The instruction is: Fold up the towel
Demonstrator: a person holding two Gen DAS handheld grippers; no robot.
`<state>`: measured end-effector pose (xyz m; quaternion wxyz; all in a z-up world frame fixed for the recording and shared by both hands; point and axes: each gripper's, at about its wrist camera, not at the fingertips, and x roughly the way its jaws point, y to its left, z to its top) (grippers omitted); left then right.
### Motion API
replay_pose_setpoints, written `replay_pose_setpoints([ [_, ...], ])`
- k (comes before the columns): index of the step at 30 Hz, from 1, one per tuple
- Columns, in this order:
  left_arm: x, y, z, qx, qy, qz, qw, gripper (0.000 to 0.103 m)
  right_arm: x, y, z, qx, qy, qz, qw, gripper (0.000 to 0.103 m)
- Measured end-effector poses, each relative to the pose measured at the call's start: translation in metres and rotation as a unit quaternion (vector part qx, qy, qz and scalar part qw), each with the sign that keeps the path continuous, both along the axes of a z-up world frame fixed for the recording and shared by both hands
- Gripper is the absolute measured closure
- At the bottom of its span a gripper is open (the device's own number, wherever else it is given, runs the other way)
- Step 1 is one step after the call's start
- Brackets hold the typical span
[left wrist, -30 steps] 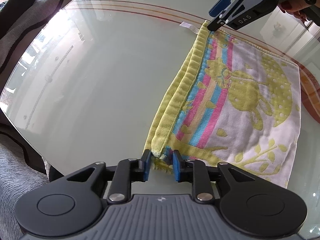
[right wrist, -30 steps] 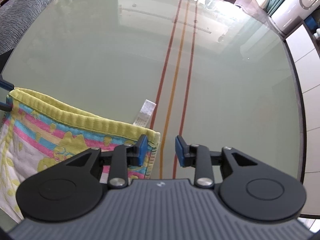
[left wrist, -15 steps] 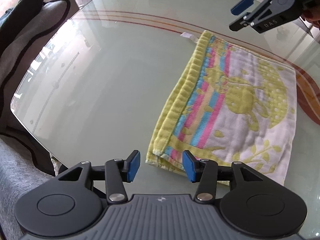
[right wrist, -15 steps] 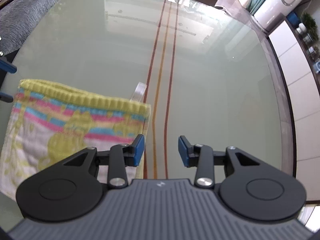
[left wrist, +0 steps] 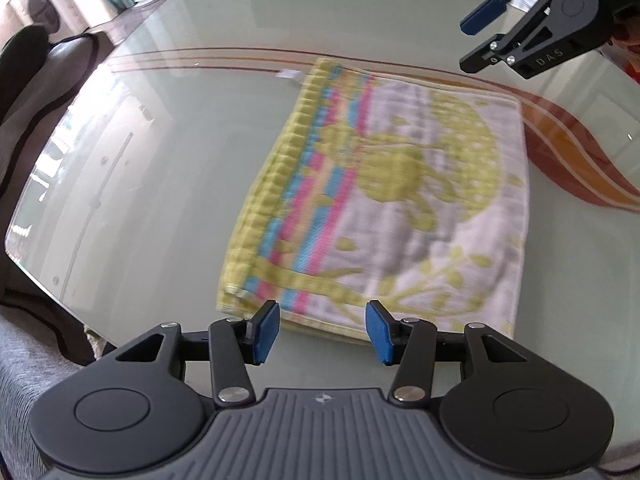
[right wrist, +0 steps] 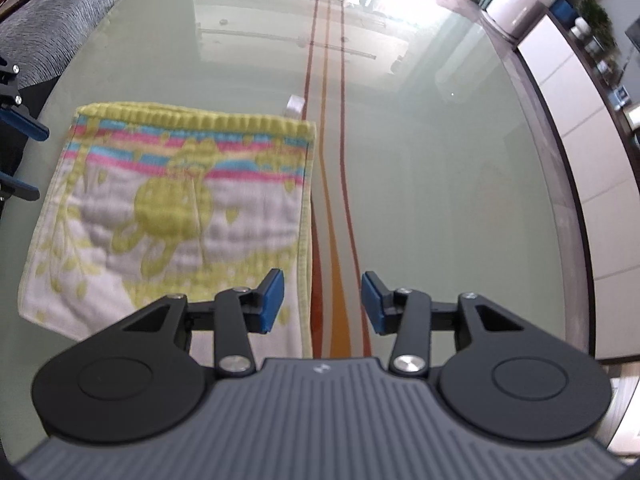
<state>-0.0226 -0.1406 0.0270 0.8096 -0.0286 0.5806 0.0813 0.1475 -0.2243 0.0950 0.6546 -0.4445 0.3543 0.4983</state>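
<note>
The towel [left wrist: 384, 200] lies flat and folded on the glass table [left wrist: 168, 184]. It is white with yellow-green prints, pink and blue stripes and a yellow border. My left gripper [left wrist: 324, 330] is open and empty, raised just above the towel's near edge. My right gripper [right wrist: 322, 300] is open and empty, above the towel's right edge [right wrist: 306, 216]. The right gripper also shows in the left wrist view [left wrist: 482, 40], raised over the far corner. The towel in the right wrist view [right wrist: 176, 208] lies left of the table's stripes.
Red and orange stripes [right wrist: 326, 120] run across the glass. A small white tag [right wrist: 295, 104] pokes out at the towel's far corner. A grey sofa [right wrist: 60, 16] borders the table. White cabinets [right wrist: 580, 92] stand beyond the right edge.
Both grippers have let go of the towel's yellow edge, opened wider and drawn back and up. The towel now lies flat, more of it in view.
</note>
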Motion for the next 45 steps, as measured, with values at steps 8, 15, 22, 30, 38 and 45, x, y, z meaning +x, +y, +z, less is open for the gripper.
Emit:
replay_pose_setpoints([
  [8, -0.004, -0.033, -0.005, -0.003, 0.003, -0.027, 0.9996, 0.050, -0.010, -0.023, -0.008, -0.001, 0.017, 0.003, 1.000, 0.061],
  [15, -0.008, -0.052, -0.014, -0.005, 0.016, -0.051, 0.9985, 0.048, -0.015, -0.033, -0.019, -0.010, 0.034, 0.019, 0.999, 0.061],
  [22, -0.011, -0.081, -0.022, -0.011, 0.025, -0.096, 0.9950, 0.048, -0.025, -0.041, -0.030, -0.043, 0.023, 0.066, 0.997, 0.065],
  [30, -0.006, -0.107, -0.028, -0.002, 0.032, -0.126, 0.9915, 0.048, -0.036, -0.036, -0.036, -0.084, -0.024, 0.168, 0.982, 0.066],
  [38, 0.000, -0.112, -0.039, 0.001, 0.046, -0.125, 0.9911, 0.046, -0.032, -0.017, -0.047, -0.134, -0.014, 0.235, 0.963, 0.070],
  [45, 0.003, -0.109, -0.039, -0.008, 0.047, -0.124, 0.9911, 0.048, -0.017, -0.012, -0.050, -0.146, 0.025, 0.229, 0.962, 0.069],
])
